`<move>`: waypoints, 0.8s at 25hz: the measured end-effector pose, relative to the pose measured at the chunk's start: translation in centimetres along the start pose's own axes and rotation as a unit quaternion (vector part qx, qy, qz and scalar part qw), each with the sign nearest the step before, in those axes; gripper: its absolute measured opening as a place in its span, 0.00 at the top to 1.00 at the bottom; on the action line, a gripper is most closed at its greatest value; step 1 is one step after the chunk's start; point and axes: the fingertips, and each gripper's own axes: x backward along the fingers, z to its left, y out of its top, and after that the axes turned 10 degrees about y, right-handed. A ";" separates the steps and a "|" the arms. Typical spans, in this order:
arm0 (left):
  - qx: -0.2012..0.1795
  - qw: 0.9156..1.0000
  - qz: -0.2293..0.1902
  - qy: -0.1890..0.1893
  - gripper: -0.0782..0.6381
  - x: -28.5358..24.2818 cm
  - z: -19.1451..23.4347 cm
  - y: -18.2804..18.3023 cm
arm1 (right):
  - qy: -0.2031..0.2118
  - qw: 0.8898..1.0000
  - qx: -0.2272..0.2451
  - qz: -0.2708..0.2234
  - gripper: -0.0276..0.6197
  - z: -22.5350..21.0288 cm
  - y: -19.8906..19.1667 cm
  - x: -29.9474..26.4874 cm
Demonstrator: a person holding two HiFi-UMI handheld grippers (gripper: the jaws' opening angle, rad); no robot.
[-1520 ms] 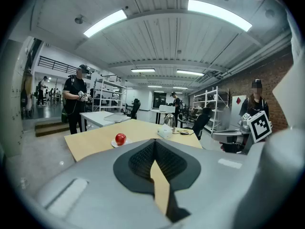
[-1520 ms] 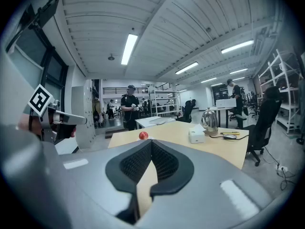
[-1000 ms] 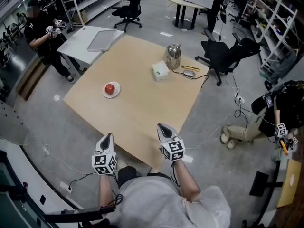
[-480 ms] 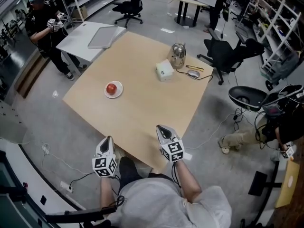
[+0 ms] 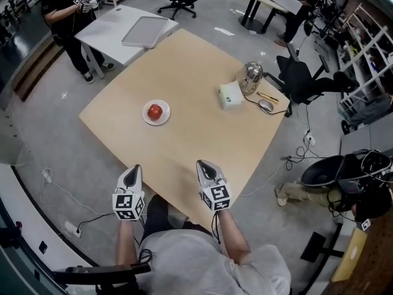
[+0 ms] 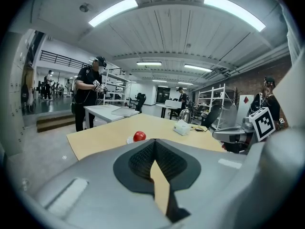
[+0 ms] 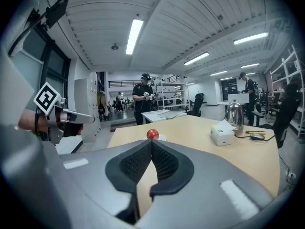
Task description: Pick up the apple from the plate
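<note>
The apple (image 5: 155,110) was small, round and glossy red, with a paler highlight on top. It sat in the middle of a little white plate (image 5: 164,118) on the left part of a pale wooden table (image 5: 202,140). From each gripper view it showed just above the jaw tips, well apart from them.

Farther right on the table stood a white box (image 5: 230,95). Beside it were a shiny metal kettle (image 5: 250,77), a yellow pencil (image 5: 268,96) and a corded mouse (image 5: 266,105). Any print on these was too small to read.

At the near table edge the left gripper (image 5: 136,167) and right gripper (image 5: 199,163) pointed toward the plate. Both were clenched, jaw tips touching, with nothing held. The only markings to be made out were the black-and-white square codes on each gripper's cube.

Beyond the far corner, a grey tray (image 5: 145,31) lay on a white side table (image 5: 101,32). A person in dark clothes (image 5: 64,8) stood next to it.
</note>
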 end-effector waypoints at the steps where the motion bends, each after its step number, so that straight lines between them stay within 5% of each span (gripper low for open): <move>1: -0.001 1.000 0.000 0.001 0.86 -0.6 0.5 0.1 | 0.003 1.000 0.000 0.005 0.95 0.0 0.0 -0.9; 20: 0.032 0.998 0.049 0.007 0.86 -8.5 9.3 -1.7 | 0.034 0.997 0.003 0.074 0.95 -1.1 -0.1 -15.3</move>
